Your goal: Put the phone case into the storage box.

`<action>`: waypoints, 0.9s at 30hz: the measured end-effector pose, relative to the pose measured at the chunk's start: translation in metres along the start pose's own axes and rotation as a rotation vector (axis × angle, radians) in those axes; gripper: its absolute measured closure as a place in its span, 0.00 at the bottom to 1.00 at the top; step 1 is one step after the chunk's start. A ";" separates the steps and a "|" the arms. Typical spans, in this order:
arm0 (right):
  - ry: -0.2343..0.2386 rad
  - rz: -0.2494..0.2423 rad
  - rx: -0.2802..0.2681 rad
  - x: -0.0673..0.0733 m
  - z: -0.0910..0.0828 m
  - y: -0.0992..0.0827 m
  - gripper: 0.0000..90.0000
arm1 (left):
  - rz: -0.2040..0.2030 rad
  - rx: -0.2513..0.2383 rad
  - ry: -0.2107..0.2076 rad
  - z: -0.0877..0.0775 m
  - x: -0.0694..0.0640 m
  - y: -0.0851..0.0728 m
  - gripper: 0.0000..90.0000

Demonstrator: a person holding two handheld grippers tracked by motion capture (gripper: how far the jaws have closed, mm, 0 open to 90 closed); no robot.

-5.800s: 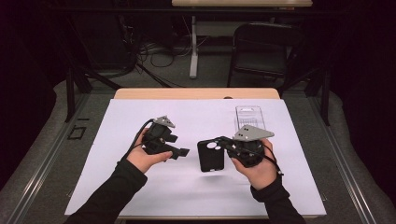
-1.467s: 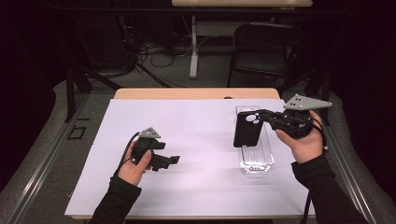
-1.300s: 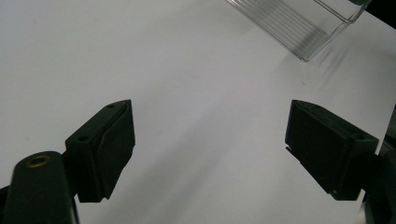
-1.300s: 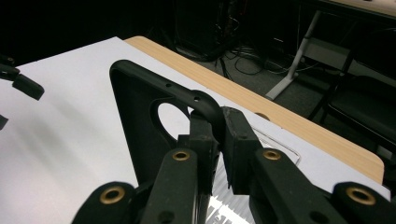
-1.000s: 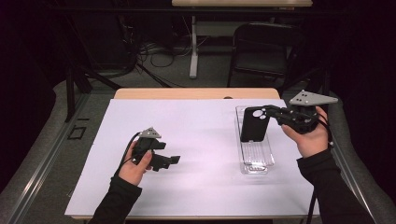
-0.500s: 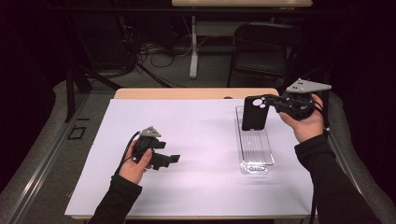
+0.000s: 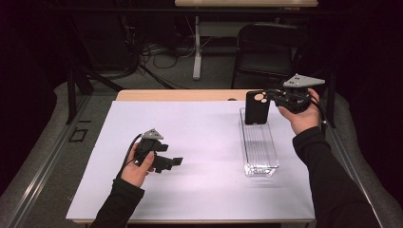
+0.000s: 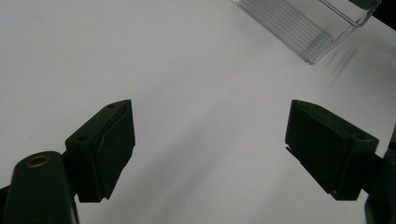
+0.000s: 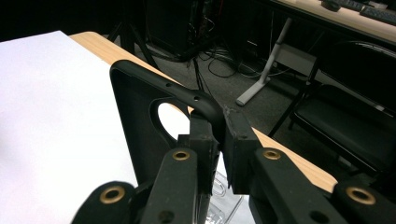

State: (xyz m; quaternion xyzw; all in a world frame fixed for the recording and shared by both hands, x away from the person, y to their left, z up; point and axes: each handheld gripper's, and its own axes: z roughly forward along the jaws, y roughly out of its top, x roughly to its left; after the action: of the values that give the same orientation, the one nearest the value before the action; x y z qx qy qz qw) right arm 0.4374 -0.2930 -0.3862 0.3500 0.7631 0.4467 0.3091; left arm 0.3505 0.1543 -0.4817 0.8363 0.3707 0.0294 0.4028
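Observation:
A black phone case [image 7: 257, 108] with a round camera hole hangs upright over the far end of a clear plastic tray [image 7: 259, 147]. My right gripper [image 7: 273, 98] is shut on the case's upper right edge. In the right gripper view the two pads [image 9: 219, 135] pinch the rim of the case [image 9: 140, 116] at its corner. My left gripper [image 7: 177, 162] rests low over the white table cover at the left, pointing right, open with nothing between its fingers [image 8: 107, 144]. The tray's near corner [image 8: 317, 28] lies beyond those jaws.
A white sheet [image 7: 199, 156] covers the table, with a strip of bare wood [image 7: 180, 95] along its far edge. Behind the table stand a dark folding chair [image 7: 271, 47], desk legs and loose cables on the floor.
My right hand has carried the phone case away from me along the tray, from above its middle to its far end. The left hand has stayed where it was.

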 end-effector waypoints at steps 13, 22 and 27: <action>-0.044 -0.009 -0.009 -0.006 0.027 -0.012 0.93 | -0.005 0.000 0.007 -0.001 0.000 -0.002 0.18; -0.060 -0.008 -0.015 -0.012 0.044 -0.022 0.93 | -0.009 0.000 0.010 0.000 0.000 -0.002 0.18; -0.072 -0.003 -0.012 -0.014 0.052 -0.030 0.93 | -0.010 0.004 0.010 0.001 0.001 -0.003 0.18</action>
State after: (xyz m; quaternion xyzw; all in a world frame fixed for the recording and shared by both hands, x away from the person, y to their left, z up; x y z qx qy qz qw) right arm 0.4783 -0.2911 -0.4324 0.3627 0.7493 0.4381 0.3391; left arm 0.3496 0.1551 -0.4841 0.8350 0.3769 0.0307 0.3997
